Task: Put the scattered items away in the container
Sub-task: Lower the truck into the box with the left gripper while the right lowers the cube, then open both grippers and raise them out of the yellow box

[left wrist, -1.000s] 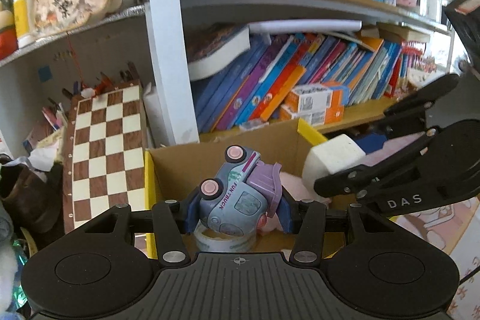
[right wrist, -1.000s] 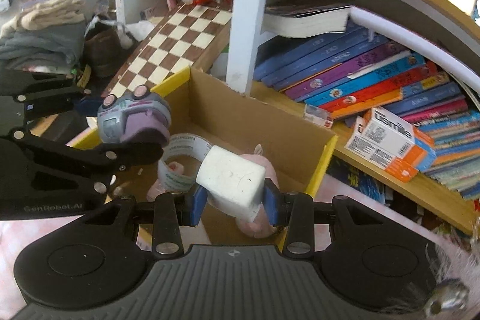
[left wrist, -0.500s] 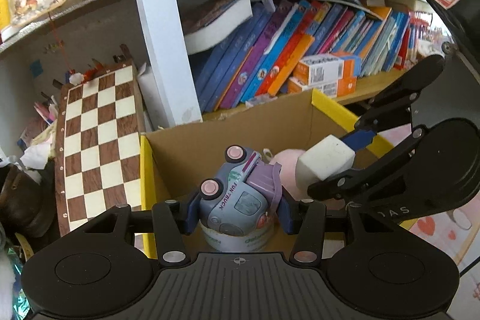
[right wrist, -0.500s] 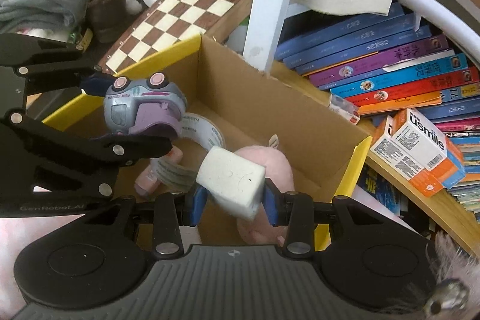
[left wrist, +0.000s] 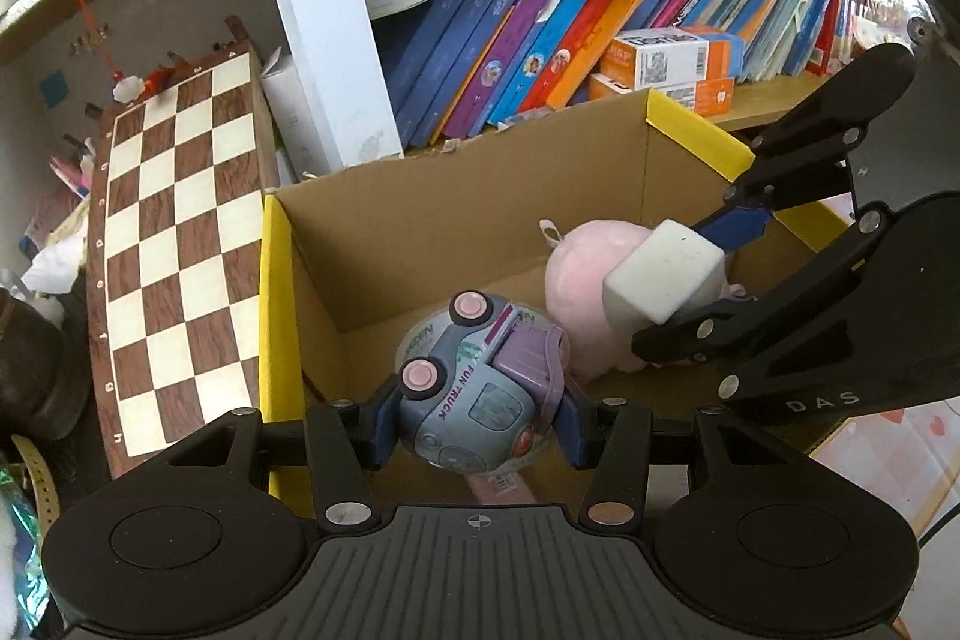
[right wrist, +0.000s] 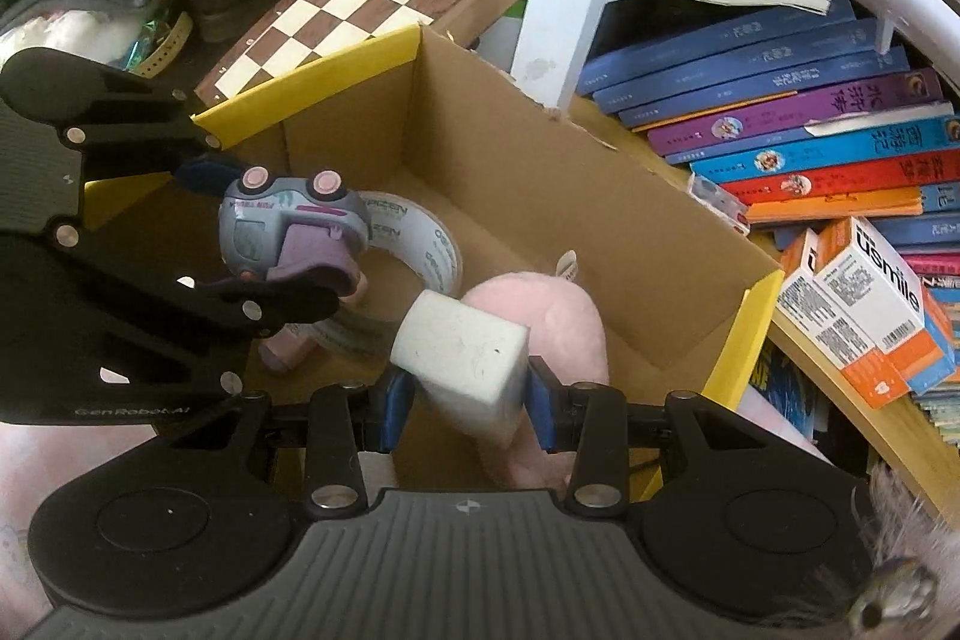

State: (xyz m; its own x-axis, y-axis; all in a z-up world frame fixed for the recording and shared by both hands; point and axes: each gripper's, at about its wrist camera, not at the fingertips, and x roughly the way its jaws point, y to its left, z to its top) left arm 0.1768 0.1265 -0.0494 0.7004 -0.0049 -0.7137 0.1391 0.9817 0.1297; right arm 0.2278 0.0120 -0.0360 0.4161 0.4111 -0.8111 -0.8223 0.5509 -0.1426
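We hold a little toy truck (left wrist: 474, 400) tight in our left gripper (left wrist: 477, 421), low in the middle of the left view. It is blue-grey and purple with pink wheels, and says "FUN TRUCK". Our right gripper (right wrist: 465, 391) squeezes a white foam block (right wrist: 465, 358). Both hang over the cardboard box (right wrist: 540, 172) (yellow edges), above a tape roll (right wrist: 420, 238) and a pink plush toy (right wrist: 558, 316). Farther back, at right, an orange and white carton (right wrist: 870, 304) says "usmile".

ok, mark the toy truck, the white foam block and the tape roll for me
toy truck (left wrist: 474, 400), left wrist view, on its blue-grey side by the FUN TRUCK lettering.
white foam block (right wrist: 462, 358), right wrist view, middle of its top face.
tape roll (right wrist: 429, 244), right wrist view, on the printed outer band.
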